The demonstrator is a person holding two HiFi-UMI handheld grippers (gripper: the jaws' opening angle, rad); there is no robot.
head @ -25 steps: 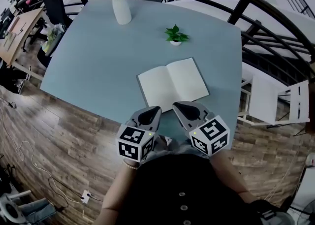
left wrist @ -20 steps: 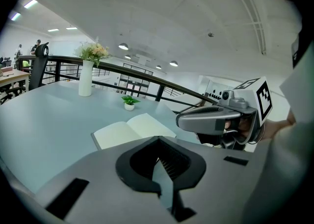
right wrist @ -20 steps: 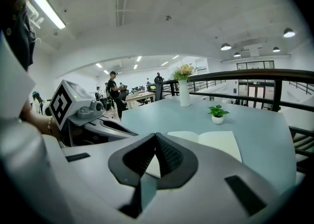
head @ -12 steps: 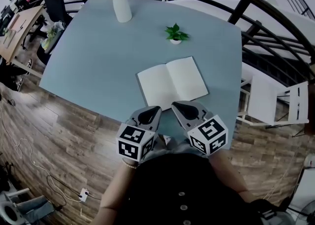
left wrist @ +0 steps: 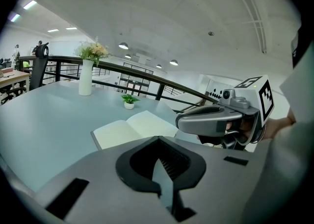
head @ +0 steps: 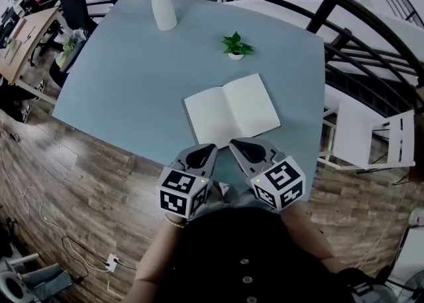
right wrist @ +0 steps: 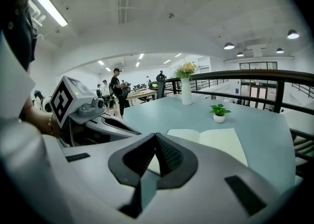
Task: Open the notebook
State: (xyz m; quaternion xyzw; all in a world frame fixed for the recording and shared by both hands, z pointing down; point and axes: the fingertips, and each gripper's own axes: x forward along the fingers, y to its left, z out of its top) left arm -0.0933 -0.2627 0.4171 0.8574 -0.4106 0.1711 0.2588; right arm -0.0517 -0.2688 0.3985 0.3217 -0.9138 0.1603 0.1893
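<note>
The notebook (head: pixel 232 111) lies open and flat on the pale blue table (head: pixel 126 83), its blank white pages facing up; it also shows in the left gripper view (left wrist: pixel 135 127) and the right gripper view (right wrist: pixel 211 139). My left gripper (head: pixel 211 148) and right gripper (head: pixel 233 143) hover side by side at the table's near edge, just short of the notebook and apart from it. Both are shut with nothing between the jaws. In their own views the left gripper (left wrist: pixel 158 142) and right gripper (right wrist: pixel 156 137) show tips that meet.
A white vase of flowers (head: pixel 162 3) stands at the table's far side and a small potted plant (head: pixel 236 46) beyond the notebook. A dark railing (head: pixel 344 36) curves round the right. A white chair (head: pixel 371 136) stands right of the table. People stand far off (right wrist: pixel 117 88).
</note>
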